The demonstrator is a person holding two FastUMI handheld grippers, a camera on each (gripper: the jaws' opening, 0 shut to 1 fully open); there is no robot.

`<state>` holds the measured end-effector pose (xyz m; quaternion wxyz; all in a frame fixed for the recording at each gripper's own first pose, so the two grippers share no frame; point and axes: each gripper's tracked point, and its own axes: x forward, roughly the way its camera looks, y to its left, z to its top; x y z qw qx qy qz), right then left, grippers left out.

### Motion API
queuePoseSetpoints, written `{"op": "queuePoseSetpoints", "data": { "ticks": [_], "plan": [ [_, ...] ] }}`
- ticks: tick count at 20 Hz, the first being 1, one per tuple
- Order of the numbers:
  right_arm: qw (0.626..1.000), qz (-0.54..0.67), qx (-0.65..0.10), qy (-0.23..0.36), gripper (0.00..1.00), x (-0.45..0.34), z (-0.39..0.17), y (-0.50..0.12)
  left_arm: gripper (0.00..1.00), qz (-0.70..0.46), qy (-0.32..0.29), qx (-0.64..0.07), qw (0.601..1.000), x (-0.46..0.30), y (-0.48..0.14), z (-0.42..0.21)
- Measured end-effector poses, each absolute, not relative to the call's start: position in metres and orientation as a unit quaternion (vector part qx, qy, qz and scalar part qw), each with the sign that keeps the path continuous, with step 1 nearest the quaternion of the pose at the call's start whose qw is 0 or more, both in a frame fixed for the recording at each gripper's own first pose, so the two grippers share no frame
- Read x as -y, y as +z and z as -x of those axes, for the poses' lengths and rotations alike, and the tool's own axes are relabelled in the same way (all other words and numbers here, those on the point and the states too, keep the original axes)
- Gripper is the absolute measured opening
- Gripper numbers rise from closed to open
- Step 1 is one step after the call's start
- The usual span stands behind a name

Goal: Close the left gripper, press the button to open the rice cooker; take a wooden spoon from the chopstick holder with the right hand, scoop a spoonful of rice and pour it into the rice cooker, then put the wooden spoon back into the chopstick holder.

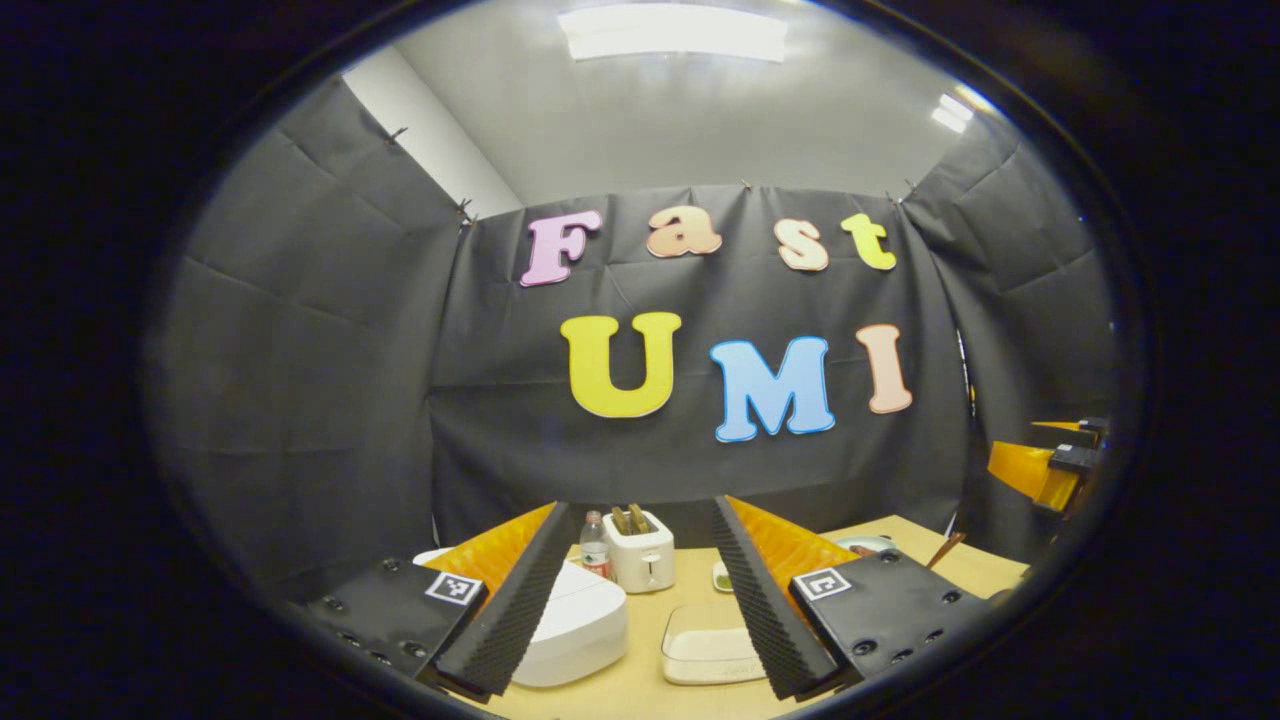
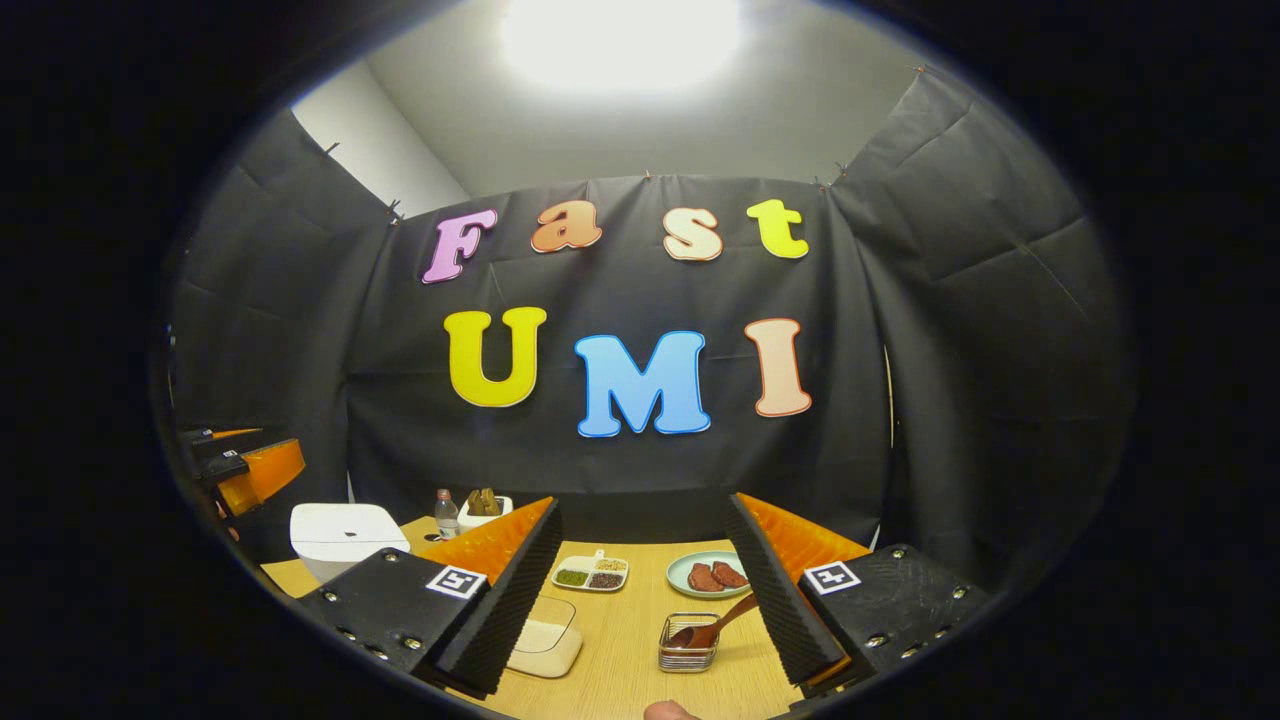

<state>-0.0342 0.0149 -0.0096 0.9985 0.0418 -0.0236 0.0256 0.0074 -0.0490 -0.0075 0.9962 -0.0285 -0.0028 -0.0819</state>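
Rice cooker [image 1: 570,625], white with its lid down, sits at the table's [image 2: 620,670] left end, with one tub of rice [image 2: 545,637] beside it and one wooden spoon [image 2: 715,622] leaning in the wire chopstick holder [image 2: 688,655]. Left gripper [image 1: 640,600] and right gripper [image 2: 640,600] both hang spread and empty. Nearby are one toaster [image 1: 640,552], one bottle [image 1: 594,545] with an unreadable label, and one plate [image 2: 707,573] with two meat pieces.

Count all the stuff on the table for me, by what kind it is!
Rice cooker: 1
Toaster: 1
Bottle: 1
Rice box: 1
Sectioned dish: 1
Plate: 1
Chopstick holder: 1
Wooden spoon: 1
Total: 8
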Motion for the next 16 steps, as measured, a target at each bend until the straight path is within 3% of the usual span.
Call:
{"op": "queuePoseSetpoints", "data": {
  "ticks": [16],
  "plan": [
    [0.997, -0.055, 0.026, 0.043, 1.00, -0.040, 0.027, -0.002, 0.99, 0.024, -0.068, 0.009, 0.997, 0.033, -0.008, -0.011]
  ]
}}
